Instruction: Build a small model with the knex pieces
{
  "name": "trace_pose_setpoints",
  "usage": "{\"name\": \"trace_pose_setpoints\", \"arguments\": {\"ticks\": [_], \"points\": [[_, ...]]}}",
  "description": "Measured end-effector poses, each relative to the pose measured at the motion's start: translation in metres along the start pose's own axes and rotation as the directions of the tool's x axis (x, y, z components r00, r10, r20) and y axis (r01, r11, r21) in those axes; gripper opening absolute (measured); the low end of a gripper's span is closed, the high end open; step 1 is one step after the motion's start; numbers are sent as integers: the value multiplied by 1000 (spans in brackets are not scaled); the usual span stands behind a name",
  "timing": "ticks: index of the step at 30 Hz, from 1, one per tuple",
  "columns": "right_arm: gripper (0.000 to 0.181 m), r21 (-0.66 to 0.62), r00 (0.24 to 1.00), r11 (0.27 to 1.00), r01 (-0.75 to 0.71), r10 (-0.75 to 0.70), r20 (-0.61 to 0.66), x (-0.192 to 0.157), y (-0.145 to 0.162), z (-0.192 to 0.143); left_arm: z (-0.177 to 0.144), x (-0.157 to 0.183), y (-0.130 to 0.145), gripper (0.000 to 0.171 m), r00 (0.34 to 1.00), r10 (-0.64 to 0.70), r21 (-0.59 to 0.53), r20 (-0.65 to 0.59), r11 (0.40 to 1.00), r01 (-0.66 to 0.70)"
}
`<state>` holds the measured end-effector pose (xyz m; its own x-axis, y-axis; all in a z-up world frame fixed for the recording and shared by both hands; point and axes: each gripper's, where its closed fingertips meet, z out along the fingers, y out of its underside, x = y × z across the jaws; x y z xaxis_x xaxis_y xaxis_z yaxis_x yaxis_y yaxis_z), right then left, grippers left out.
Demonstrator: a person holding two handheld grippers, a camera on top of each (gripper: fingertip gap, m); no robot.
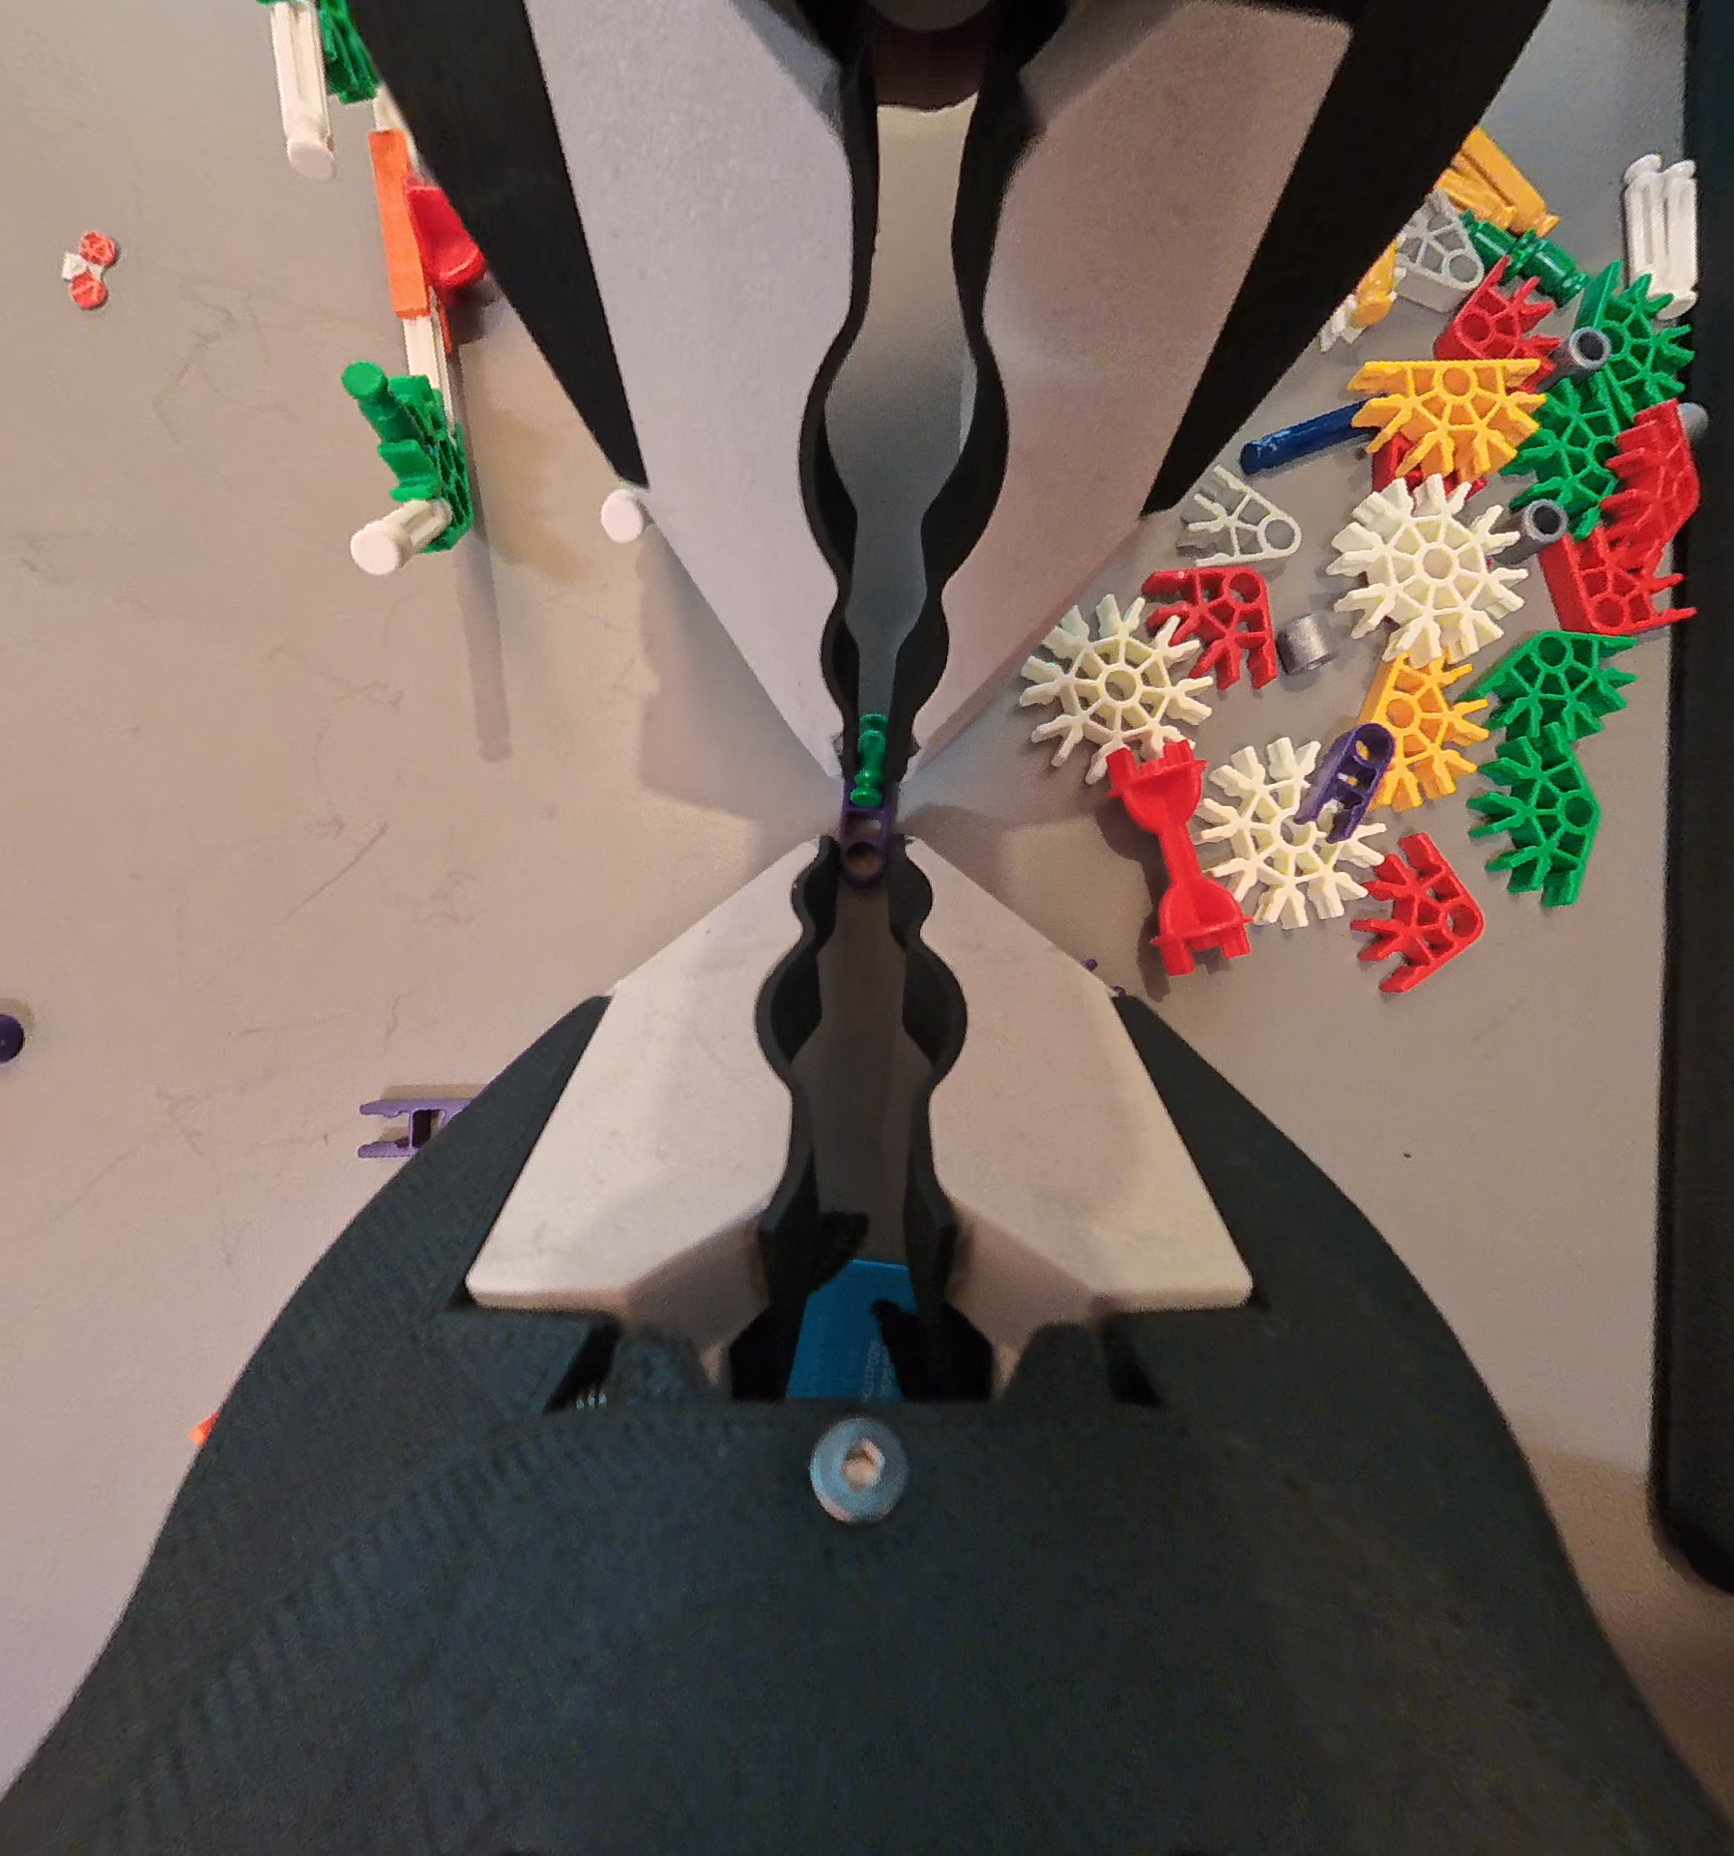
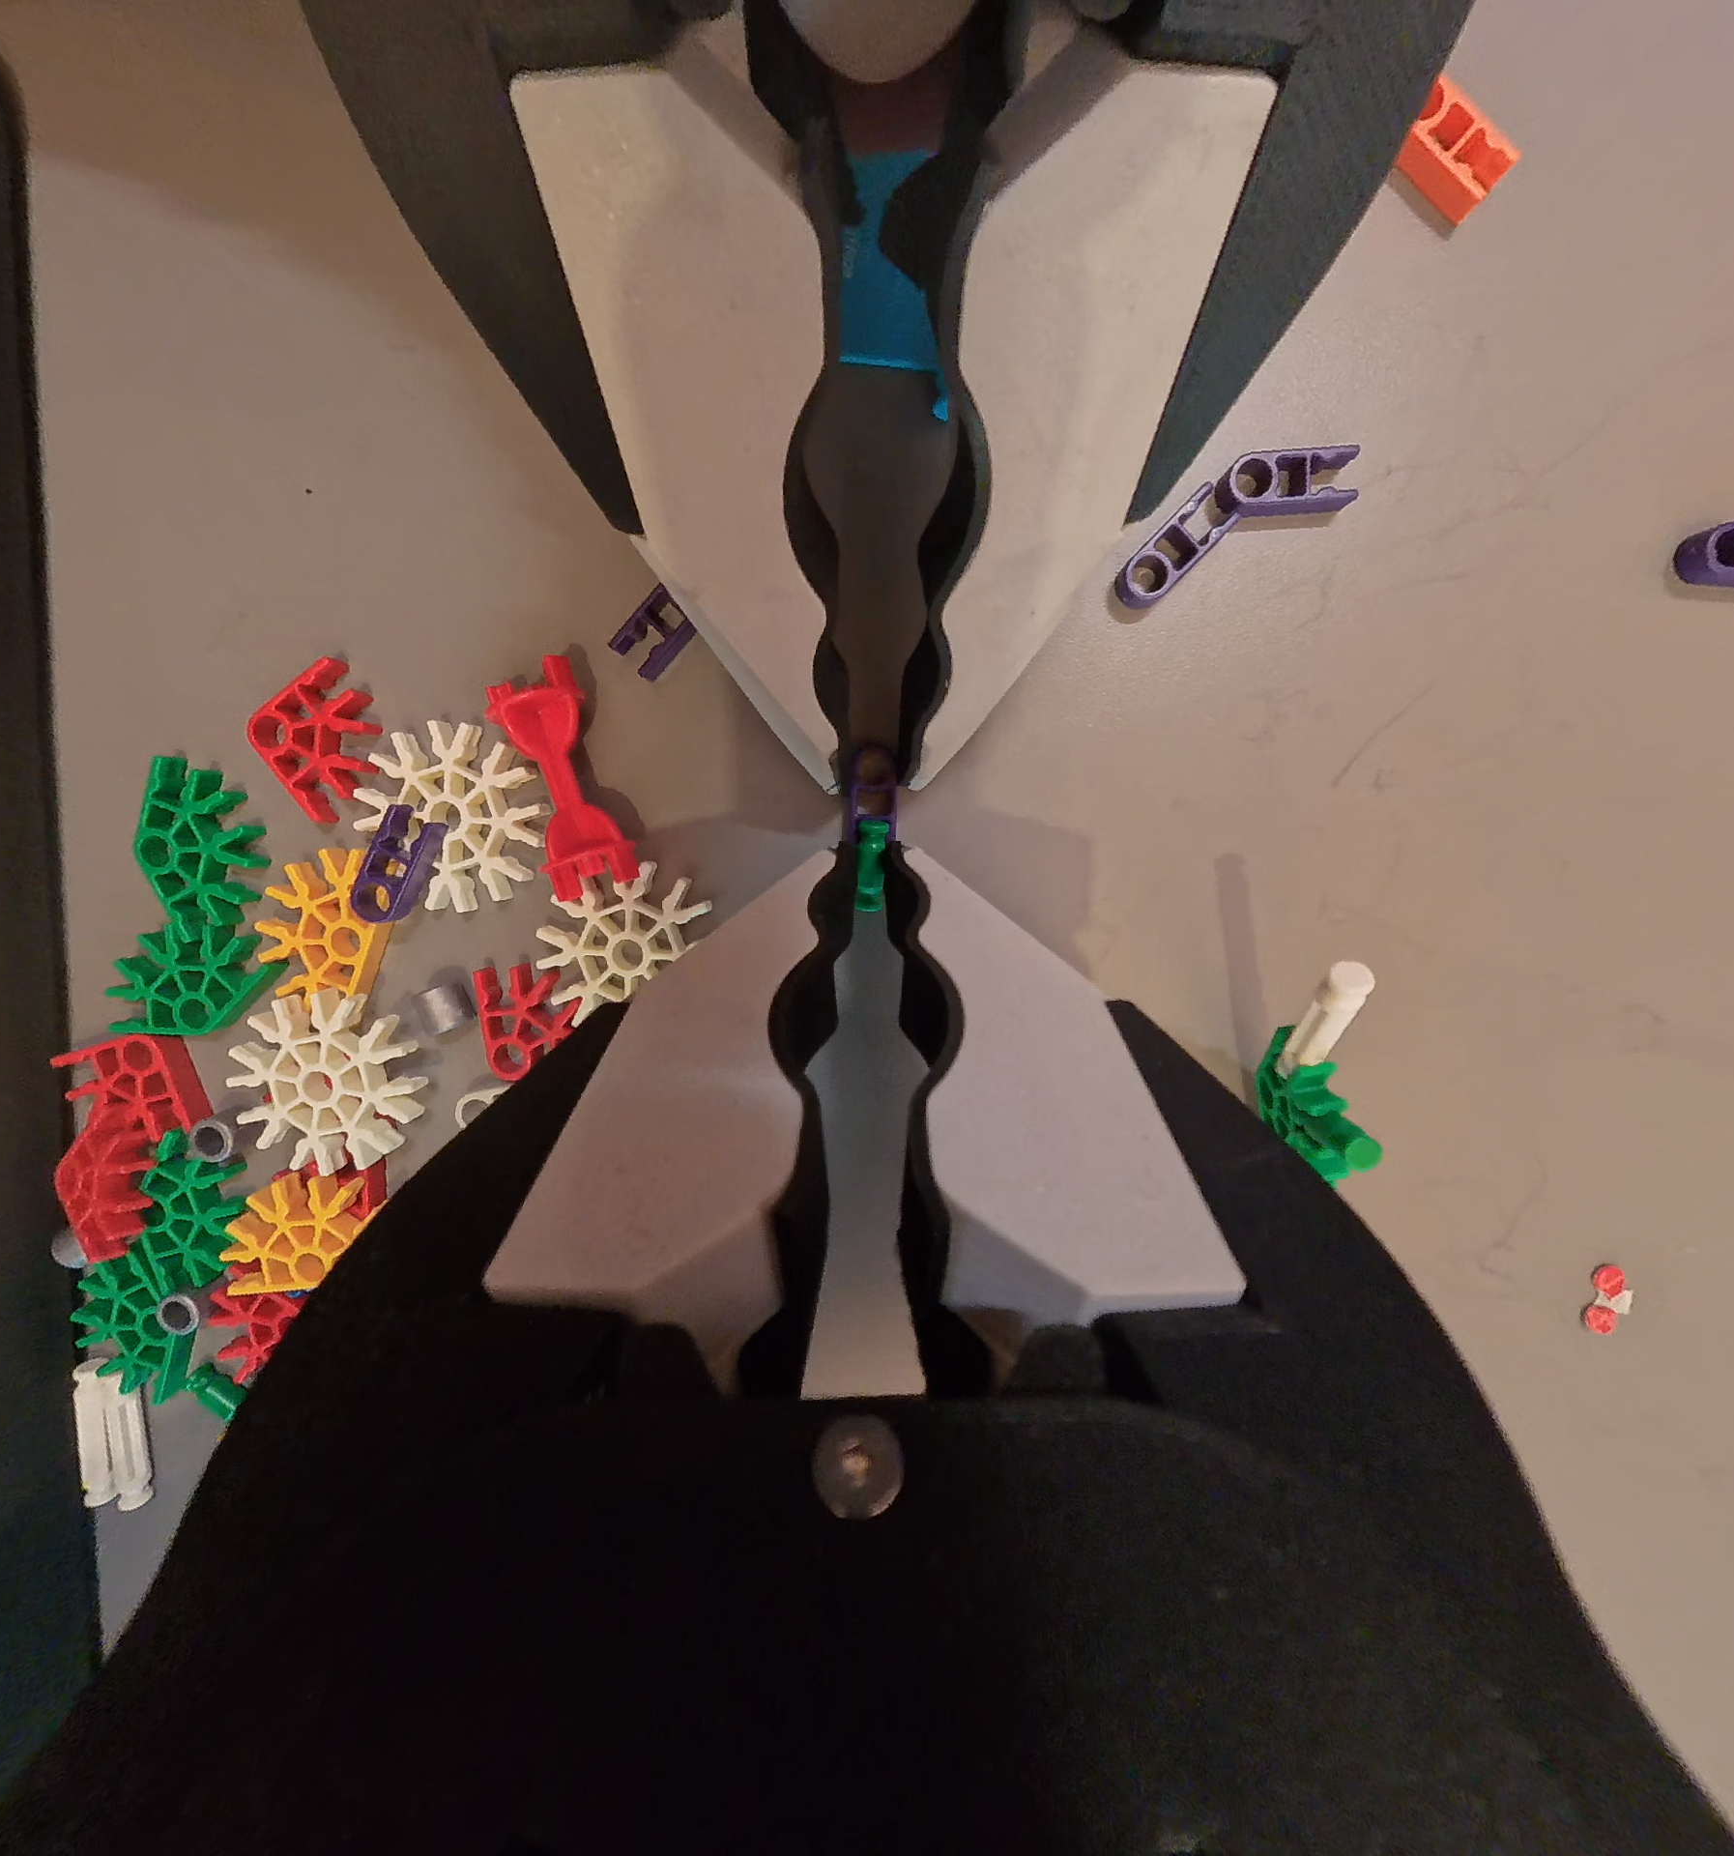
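Two grippers tip to tip, left gripper (image 1: 863, 854) jaws clenched on purple connector (image 1: 861, 842), right gripper (image 2: 871, 866) jaws pinching green rod (image 2: 871, 864), no legible writing

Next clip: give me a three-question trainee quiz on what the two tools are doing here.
1. True or false: the left tool is shut on a purple connector.
2. What does the right tool grip? A) white snowflake B) green rod C) orange block
3. Fill in: the green rod and the purple connector meet ____ the table, tip to tip.

Key: 1 true; 2 B; 3 above. The loose pile of pieces lies to the left tool's right, untouched.
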<state>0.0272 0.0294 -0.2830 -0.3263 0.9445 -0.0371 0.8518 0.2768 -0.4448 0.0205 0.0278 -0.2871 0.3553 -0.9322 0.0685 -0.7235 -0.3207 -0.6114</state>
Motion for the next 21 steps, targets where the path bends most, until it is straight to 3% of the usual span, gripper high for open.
{"name": "trace_pose_setpoints", "arguments": {"ticks": [8,16,21], "points": [[4,12,999,999,-44,44,24,0,0,1,-2,0,0,8,998,-58,19,-9,998,58],[4,11,999,999,-53,53,12,0,3,0,-15,-4,-14,7,940,-329,131,-88,932,338],[4,0,999,999,-52,52,10,0,0,2,-8,-4,-9,4,924,-378,99,-61,919,382]]}}
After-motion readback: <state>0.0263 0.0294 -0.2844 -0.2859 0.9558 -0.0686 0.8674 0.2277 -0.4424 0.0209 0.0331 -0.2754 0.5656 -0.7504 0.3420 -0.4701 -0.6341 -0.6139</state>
